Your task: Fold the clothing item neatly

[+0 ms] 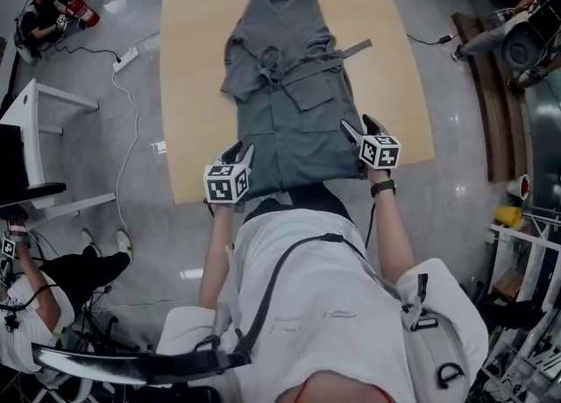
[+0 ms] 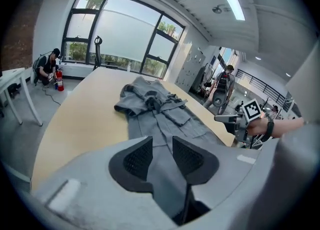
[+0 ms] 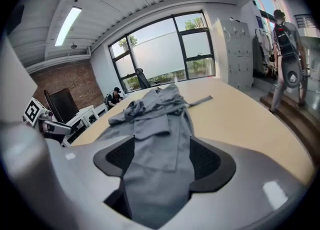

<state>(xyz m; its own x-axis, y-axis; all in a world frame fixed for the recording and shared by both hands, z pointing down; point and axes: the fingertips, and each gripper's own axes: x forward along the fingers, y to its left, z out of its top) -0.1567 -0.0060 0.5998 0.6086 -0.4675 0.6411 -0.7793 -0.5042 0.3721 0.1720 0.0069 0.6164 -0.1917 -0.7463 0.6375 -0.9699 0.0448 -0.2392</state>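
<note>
- The left claw (image 2: 162, 146) is clamped on the grey garment (image 1: 294, 103). Its two dark pads (image 2: 137, 159) stand close together, and a fold of the cloth fills the narrow gap between them and runs back under the claw.
- The right claw (image 3: 161, 149) has its jaws spread wide. A broad band of the same cloth lies between its pads (image 3: 205, 161) and reaches from one to the other, but it drapes loosely rather than looking pinched.
- Ahead of both claws the garment stretches away along the wooden table (image 1: 197, 68) — hem nearest the claws, collar at the far end.
- In the head view the left claw sits at the hem's left corner and the right claw at its right corner, with the full width of the cloth between them.
- Further ahead of the claws the sleeves are folded in over the chest, where a knot (image 1: 272, 64) bunches the fabric.
- The belt's loose end (image 1: 351, 47) lies flat beyond the right claw — it pokes out past the garment's right edge onto bare wood.
- Both claws are at the table's near edge, and the person's white-clad torso (image 1: 324, 305) is just behind them.
</note>
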